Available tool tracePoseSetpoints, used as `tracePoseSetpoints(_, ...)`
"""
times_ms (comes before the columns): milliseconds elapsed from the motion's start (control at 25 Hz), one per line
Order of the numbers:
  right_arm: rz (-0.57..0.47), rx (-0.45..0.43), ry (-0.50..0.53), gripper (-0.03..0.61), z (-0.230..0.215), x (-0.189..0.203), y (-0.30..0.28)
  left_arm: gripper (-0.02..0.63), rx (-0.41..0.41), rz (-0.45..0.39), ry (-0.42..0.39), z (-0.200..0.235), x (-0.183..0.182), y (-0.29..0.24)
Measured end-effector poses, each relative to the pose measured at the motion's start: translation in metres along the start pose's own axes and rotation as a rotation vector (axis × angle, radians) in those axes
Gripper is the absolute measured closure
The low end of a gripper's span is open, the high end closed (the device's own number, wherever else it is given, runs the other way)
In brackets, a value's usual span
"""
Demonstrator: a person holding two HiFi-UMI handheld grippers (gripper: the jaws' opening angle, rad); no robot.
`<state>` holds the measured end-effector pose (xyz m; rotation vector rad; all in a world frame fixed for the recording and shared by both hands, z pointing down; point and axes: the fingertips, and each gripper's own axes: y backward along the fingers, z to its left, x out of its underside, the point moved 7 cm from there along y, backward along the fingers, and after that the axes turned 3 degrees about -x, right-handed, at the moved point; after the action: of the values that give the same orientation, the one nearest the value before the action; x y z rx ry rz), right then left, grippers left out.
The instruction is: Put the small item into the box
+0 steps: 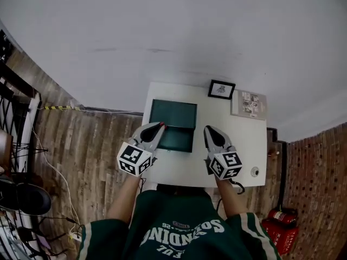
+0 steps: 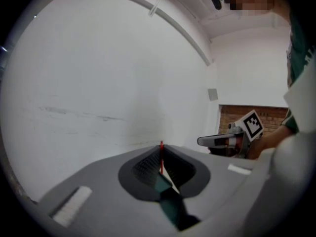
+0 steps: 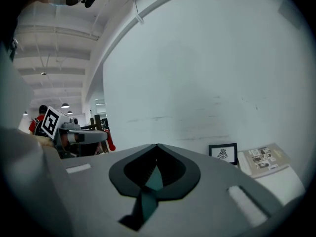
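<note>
The left gripper (image 1: 156,130) has its jaws clenched on the small red item (image 1: 161,124), pinched at the very tips, over the green box's (image 1: 173,115) left wall, near the surface's (image 1: 241,145) left edge. The right gripper's (image 1: 209,132) jaws are closed on nothing. Released here, the item may fall outside the box.

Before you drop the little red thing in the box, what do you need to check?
1. The left tool is shut on the red item: ok.
2. The right tool is shut, with nothing in it: ok.
3. The green box has its lid open: ok, going by the head view.
4. The red item is over the opening: not ok, it sits at the box's left edge.
5. The picture frame and booklet lie apart from the box: ok.
6. The item is low enough to drop: cannot tell.
</note>
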<state>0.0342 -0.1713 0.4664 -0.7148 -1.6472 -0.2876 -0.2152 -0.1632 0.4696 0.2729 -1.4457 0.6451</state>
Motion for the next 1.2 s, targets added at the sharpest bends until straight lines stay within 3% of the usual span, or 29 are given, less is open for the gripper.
tracePoseSetpoints(160,0.001,0.024,-0.003,0.577,0.006,0.001,-0.007,0.549,0.026,0.007,0.010,0.013,0.004,-0.008)
tracePoseSetpoints(680,0.035,-0.032,0.009,0.577,-0.005,0.002,-0.016,0.549,-0.006,0.014,0.032,0.009,0.007,-0.018)
tracePoseSetpoints(1200,0.143,-0.044,-0.052,0.577,-0.005,0.052,-0.015,0.549,0.000,0.148,0.078,0.004,0.065,-0.020)
